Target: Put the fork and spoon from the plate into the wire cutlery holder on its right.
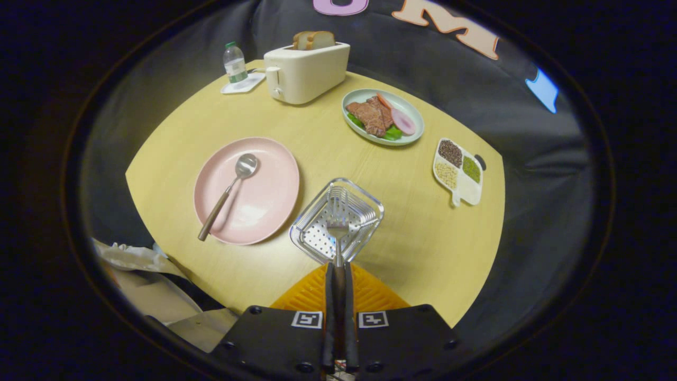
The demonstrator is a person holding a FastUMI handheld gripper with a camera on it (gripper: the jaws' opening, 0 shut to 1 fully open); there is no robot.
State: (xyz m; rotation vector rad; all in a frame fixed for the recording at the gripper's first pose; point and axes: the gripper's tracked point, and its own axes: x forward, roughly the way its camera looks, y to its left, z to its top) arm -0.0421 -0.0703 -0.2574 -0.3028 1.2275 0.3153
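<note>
Holding the fork (337, 233) by its handle, I am keeping the gripper (338, 286) clenched on it, both fingers pressed together around the dark handle so that only the metal neck and tines are sticking out ahead. The fork's long axis is running straight along the fingers toward twelve o'clock, tines leading, and its head is hanging over the open mouth of the wire cutlery holder (337, 219), which is sitting just ahead of the fingertips. I cannot tell whether the tines are already inside the rim or hovering above it. I am judging the fork step as nearly finished: what is left is lowering and letting go, and the thing to watch is the tines catching on the near rim. The spoon (228, 193) is still lying on the pink plate (246, 190), off at about ten o'clock from the fingers and just left of the holder. Its long axis is slanting, bowl pointing toward one o'clock and wooden handle reaching back toward seven o'clock over the plate's near edge. I am expecting that handle end to be the nearer, easier part to take once the fork is dropped.
</note>
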